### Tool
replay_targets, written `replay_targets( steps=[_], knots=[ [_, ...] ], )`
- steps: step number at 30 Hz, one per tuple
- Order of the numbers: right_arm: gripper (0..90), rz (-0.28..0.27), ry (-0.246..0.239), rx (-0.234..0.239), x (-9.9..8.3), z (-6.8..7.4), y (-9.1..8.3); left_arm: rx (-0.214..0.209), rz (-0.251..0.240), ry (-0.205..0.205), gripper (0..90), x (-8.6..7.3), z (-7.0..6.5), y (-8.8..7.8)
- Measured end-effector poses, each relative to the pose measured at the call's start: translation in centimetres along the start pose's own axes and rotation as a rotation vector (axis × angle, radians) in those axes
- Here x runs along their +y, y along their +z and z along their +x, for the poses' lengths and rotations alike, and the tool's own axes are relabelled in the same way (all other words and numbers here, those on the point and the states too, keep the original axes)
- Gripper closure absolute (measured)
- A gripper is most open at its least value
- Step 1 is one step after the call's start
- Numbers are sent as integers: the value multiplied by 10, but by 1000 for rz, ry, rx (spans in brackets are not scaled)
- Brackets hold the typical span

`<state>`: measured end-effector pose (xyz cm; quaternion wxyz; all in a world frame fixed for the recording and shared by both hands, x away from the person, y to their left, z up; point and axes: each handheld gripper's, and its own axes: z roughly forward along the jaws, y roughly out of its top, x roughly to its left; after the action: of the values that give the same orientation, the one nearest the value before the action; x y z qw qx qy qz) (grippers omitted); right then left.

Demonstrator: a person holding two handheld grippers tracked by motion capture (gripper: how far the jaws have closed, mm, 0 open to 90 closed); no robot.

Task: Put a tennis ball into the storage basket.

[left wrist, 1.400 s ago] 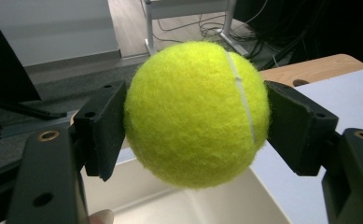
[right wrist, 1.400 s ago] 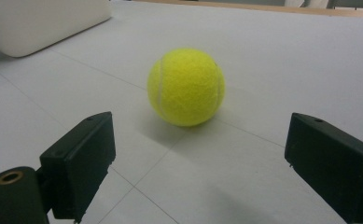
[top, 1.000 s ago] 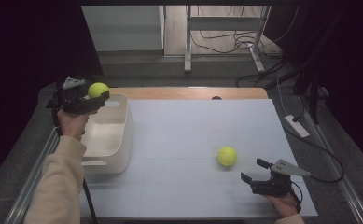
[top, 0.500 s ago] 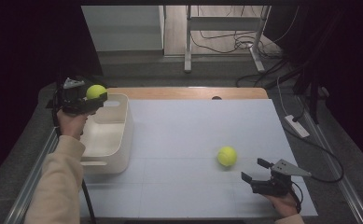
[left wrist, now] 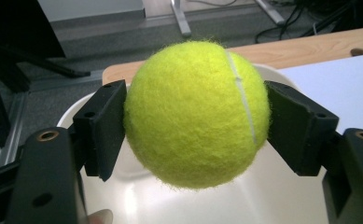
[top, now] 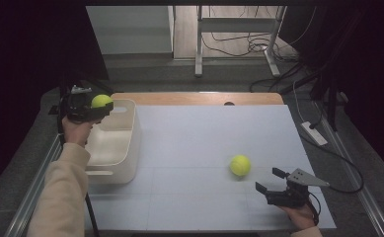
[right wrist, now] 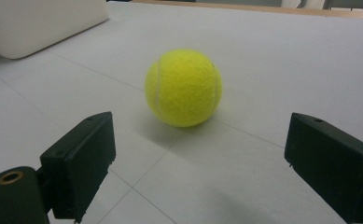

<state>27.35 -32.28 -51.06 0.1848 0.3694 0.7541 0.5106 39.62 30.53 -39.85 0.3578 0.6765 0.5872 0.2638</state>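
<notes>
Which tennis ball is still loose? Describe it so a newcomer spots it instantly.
Start at the white table and skip the white bin at its left edge. On the right half, just ahead of the open right hand-held gripper, lies a yellow-green tennis ball. Unlike the other ball, nothing grips it.

High view overhead, facing forward-down; gripper views close, sharing white bin (top: 111, 148).
</notes>
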Motion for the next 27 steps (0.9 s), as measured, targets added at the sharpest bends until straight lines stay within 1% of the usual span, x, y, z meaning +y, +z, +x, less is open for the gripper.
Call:
replay_targets(
  steps=[3, 4, 6, 17, 22, 24, 25, 26, 27],
  knots=[
    [89, 1, 2, 1, 0, 0, 0, -5, 21, -5, 268, 0, 1, 2],
    [89, 1, 2, 1, 0, 0, 0, -5, 21, -5, 268, 0, 1, 2],
    [89, -2, 3, 2, 0, 1, 0, -7, 38, -1, 267, 0, 0, 3],
    [89, 4, 0, 3, 0, 0, 0, 18, 92, 29, 265, -2, -1, 10],
    [89, 4, -1, 3, 0, 0, 0, 25, 99, 25, 258, -2, -2, 11],
    [89, 3, -1, 1, 0, 0, 0, 24, 84, 9, 214, -1, -1, 9],
    [89, 3, -1, 1, 0, 0, 0, 24, 84, 9, 181, -1, -1, 9],
    [89, 0, -1, -1, 0, 0, 0, 22, 76, -5, 181, -1, -2, 8],
    [88, 0, -1, -1, 0, 0, 0, 17, 68, -12, 152, 0, -2, 7]
  ],
)
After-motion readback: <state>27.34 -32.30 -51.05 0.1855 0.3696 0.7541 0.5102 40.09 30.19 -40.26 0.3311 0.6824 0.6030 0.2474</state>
